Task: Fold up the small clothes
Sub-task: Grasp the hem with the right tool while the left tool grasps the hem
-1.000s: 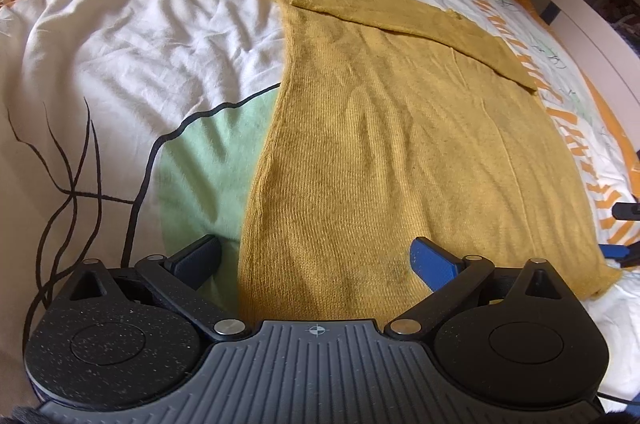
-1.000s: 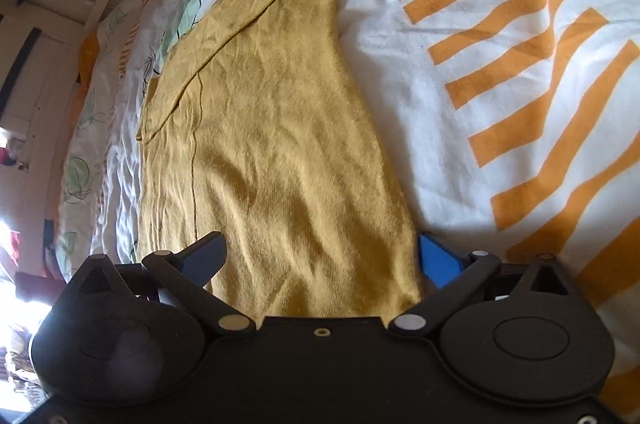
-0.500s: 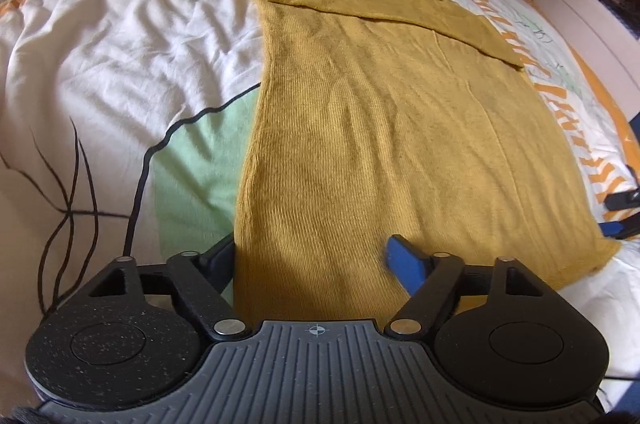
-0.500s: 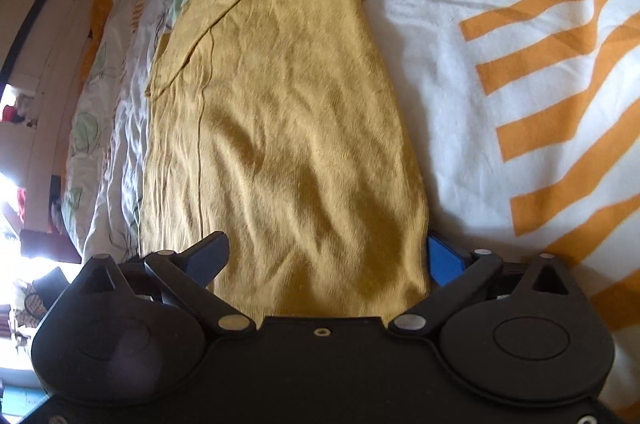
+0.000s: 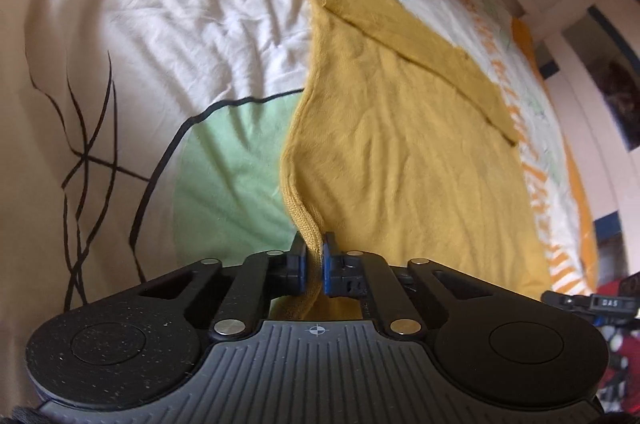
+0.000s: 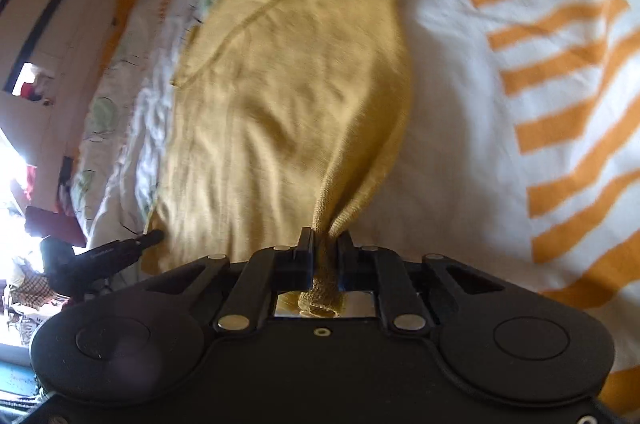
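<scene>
Daylight, fairly bright, warm cast. Right wrist view: blown-out glare at lower left edge, motion blur over the bedding (image 6: 500, 72) stripes and room at left. Left wrist view sharper, right edge smeared. Heavy fisheye bending at all borders. Soft shadows in sheet wrinkles; gripper bodies dark, near-black.

Mustard-yellow knit garment (image 5: 404, 160), orange-striped white bedcover (image 6: 520, 72)
</scene>
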The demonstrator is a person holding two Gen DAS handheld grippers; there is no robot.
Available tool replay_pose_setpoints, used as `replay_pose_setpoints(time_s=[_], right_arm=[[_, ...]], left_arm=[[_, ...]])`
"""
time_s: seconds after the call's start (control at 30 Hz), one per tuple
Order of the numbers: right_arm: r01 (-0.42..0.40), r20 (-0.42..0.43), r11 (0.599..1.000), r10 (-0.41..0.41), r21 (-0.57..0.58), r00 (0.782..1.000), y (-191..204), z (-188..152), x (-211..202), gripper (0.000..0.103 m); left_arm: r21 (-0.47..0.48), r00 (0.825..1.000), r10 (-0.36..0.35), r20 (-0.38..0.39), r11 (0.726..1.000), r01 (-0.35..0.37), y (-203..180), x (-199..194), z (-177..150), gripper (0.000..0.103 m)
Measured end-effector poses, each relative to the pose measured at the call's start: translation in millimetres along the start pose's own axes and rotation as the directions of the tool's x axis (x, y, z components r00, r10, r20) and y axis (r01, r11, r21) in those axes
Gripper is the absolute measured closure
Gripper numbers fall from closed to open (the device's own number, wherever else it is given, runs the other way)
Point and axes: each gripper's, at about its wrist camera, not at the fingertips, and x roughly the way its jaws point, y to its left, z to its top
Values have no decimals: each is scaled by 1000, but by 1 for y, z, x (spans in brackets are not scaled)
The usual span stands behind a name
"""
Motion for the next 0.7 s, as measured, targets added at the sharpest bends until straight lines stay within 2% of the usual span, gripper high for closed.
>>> replay_pose_setpoints(time_s=[0.17, 0.37, 0.5, 0.57, 0.7], right_arm=[[-103, 148, 995, 102, -6, 984, 6, 11, -16, 83], [-208, 299, 978, 204, -19, 932, 11, 41, -30, 83], [-237, 381, 971, 232, -33, 895, 17, 73, -33, 84], [-234, 416, 971, 231, -45, 880, 19, 92, -32, 86], [-227, 476, 974, 213, -29, 853, 14, 129, -25, 86]], left_arm=[[9, 996, -55, 66, 998, 55, -16, -14, 17, 97], [2, 978, -115, 176, 993, 117, -32, -28, 56, 97], [-3, 957, -138, 255, 990, 143, -41, -28, 91, 97], [13, 946, -130, 298, 991, 132, -47, -26, 109, 97], [-1, 934, -134, 331, 990, 142, -52, -12, 145, 99]])
